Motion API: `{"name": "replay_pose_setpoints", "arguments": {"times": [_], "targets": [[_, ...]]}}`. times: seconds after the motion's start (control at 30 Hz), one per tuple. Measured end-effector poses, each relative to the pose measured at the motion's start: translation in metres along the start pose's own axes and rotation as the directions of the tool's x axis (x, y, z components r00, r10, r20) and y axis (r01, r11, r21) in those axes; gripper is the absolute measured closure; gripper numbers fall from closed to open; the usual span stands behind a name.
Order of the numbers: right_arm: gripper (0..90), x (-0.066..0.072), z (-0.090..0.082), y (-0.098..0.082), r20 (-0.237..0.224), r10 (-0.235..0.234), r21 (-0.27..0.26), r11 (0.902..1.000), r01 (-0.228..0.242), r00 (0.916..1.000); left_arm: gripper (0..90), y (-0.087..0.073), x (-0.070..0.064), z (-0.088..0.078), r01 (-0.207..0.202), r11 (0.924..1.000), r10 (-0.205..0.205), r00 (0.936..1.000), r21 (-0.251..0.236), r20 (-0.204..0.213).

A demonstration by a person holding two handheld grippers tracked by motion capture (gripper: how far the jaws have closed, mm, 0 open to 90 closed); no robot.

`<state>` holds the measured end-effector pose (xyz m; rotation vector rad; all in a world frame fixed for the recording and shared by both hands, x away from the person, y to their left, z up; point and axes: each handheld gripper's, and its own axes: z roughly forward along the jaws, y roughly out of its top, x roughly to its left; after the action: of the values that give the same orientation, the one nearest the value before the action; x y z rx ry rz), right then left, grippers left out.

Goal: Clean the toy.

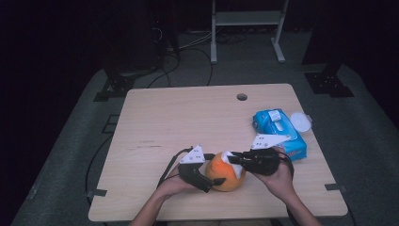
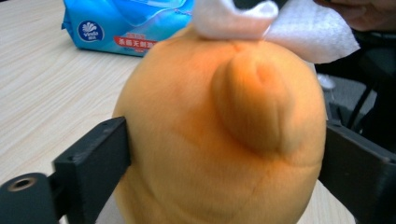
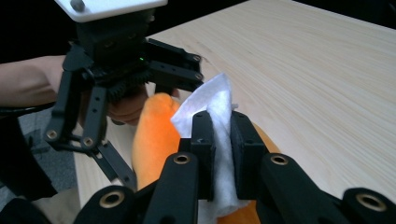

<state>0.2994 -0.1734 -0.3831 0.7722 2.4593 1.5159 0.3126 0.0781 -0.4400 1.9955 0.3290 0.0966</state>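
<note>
The table (image 1: 155,113) is pale wood, with a blue wipe pack (image 1: 278,132) near its right edge and the work going on at the near edge, in front of the person. There the orange toy (image 1: 225,175), a soft round plush with a stubby nub on its skin, sits on the wood between the two hands.

The left tongs (image 1: 214,182) come at it from the left and straddle it: in the left gripper view the black jaws are spread wide and press against both flanks, so the toy is clamped and steadied.

The right tongs (image 1: 235,159) come from the right, above the toy. Their jaws are pressed together on a folded white wipe (image 3: 217,126), whose free corner sticks up past the tips while the lower part lies against the top of the toy (image 3: 156,135).

So the toy lies just below and ahead of the right tongs, and the wipe (image 2: 233,18) touches it at the crown. Judging from this, the next stroke means dragging the wipe across the top and down the near side, with the left tongs keeping the toy from rolling.
</note>
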Motion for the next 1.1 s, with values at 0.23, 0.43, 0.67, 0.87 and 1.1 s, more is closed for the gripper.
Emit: {"name": "replay_pose_setpoints", "arguments": {"times": [0.23, 0.43, 0.67, 0.87, 1.1], "targets": [[80.4, -0.012, -0.008, -0.007, 0.021, 0.026, -0.010, 0.9996, -0.026, 0.9994, 32.5, 0.002, 0.000, -0.004, 0.022, 0.9997, -0.022, 0.9993, -0.013, -0.031], [80.2, -0.022, -0.025, -0.025, 0.049, 0.052, 0.011, 0.9985, -0.053, 0.9975, 33.2, 0.000, 0.004, -0.004, 0.070, 0.9968, -0.071, 0.9972, -0.039, -0.023], [80.1, -0.038, -0.052, -0.051, 0.125, 0.096, 0.059, 0.9928, -0.104, 0.9875, 31.6, -0.001, 0.007, -0.006, 0.089, 0.9947, -0.089, 0.9960, -0.053, -0.007], [79.1, -0.053, -0.073, -0.078, 0.167, 0.157, 0.096, 0.9799, -0.175, 0.9733, 31.4, 0.000, 0.007, -0.006, 0.099, 0.9932, -0.100, 0.9949, -0.060, -0.009], [66.2, -0.062, -0.082, -0.094, 0.176, 0.191, 0.117, 0.9700, -0.213, 0.9656, 33.0, 0.000, 0.005, -0.005, 0.096, 0.9931, -0.097, 0.9952, -0.068, -0.016]]}}
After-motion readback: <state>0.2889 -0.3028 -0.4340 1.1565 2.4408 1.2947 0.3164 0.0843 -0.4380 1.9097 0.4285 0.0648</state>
